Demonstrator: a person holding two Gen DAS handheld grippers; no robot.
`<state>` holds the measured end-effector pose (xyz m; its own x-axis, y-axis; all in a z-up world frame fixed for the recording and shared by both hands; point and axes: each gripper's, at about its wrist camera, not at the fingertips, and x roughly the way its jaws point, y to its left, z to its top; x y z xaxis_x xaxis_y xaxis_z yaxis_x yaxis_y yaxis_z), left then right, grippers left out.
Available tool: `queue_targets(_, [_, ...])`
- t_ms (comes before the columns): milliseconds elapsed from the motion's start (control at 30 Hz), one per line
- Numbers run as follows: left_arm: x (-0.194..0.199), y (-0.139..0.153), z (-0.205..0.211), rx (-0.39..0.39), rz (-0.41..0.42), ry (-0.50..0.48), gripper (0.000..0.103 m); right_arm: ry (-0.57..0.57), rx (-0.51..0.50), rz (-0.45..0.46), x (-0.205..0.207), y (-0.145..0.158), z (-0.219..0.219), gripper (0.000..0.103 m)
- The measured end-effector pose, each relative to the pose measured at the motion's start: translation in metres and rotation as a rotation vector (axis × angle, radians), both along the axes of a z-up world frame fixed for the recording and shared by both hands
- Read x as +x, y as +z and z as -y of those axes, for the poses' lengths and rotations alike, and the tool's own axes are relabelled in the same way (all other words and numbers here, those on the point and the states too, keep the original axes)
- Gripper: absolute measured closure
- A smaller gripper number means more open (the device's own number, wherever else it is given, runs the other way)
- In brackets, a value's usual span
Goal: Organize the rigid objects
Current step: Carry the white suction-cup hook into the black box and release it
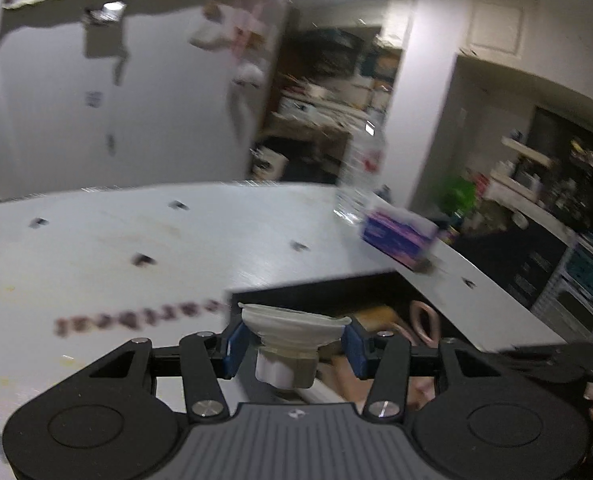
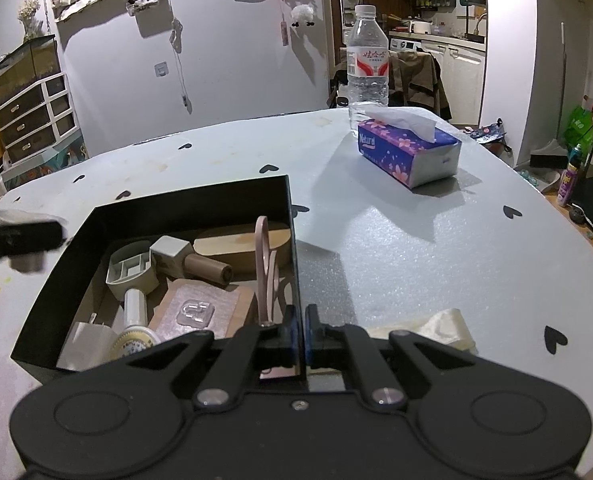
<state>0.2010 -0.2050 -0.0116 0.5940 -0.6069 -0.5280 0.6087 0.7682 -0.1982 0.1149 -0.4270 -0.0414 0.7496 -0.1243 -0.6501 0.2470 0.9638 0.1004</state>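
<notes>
Reading "Natural" on tissue pack (image 2: pixel 408 152) | bottle (image 2: pixel 367 68) label red, illegible

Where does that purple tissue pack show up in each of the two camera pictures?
Left wrist view: the tissue pack sits right of centre, blurred, near the table's far right edge.
Right wrist view: the tissue pack lies upper right of centre on the table, sharp, a tissue sticking out.
Shared landmark: the water bottle stands just behind it in both.

Lived-in home, kitchen counter (image 2: pixel 436 36) behind, drawer unit (image 2: pixel 36 116), tissue pack (image 2: pixel 408 152)
</notes>
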Motion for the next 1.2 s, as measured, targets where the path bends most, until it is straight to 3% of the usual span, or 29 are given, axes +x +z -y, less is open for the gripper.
queue_targets(233, [-0.007, -0.013, 0.04, 0.024, -0.036, -0.09, 0.052, 0.004, 0.003, 0.001, -0.001, -0.001, 0.0, 0.099])
queue_targets(533, [0.001, -0.026, 0.064, 0.077, -0.089, -0.081, 0.051, 0.005, 0.004, 0.002, -0.001, -0.001, 0.0, 0.099])
queue_targets(567, [0.001, -0.026, 0.064, 0.08, -0.1, -0.074, 0.042, 0.005, 0.004, 0.002, -0.001, -0.001, 0.0, 0.099])
queue_targets(600, [0.002, -0.027, 0.063, 0.084, -0.104, -0.065, 0.027, 0.005, 0.004, 0.002, -0.001, -0.001, 0.0, 0.099])
queue_targets(667, [0.001, -0.028, 0.063, 0.085, -0.101, -0.054, 0.019, 0.005, 0.004, 0.002, -0.001, -0.001, 0.0, 0.099])
queue_targets(1200, [-0.006, -0.016, 0.051, 0.055, -0.078, -0.041, 0.017, 0.003, -0.005, -0.005, 0.0, -0.001, -0.001, 0.099])
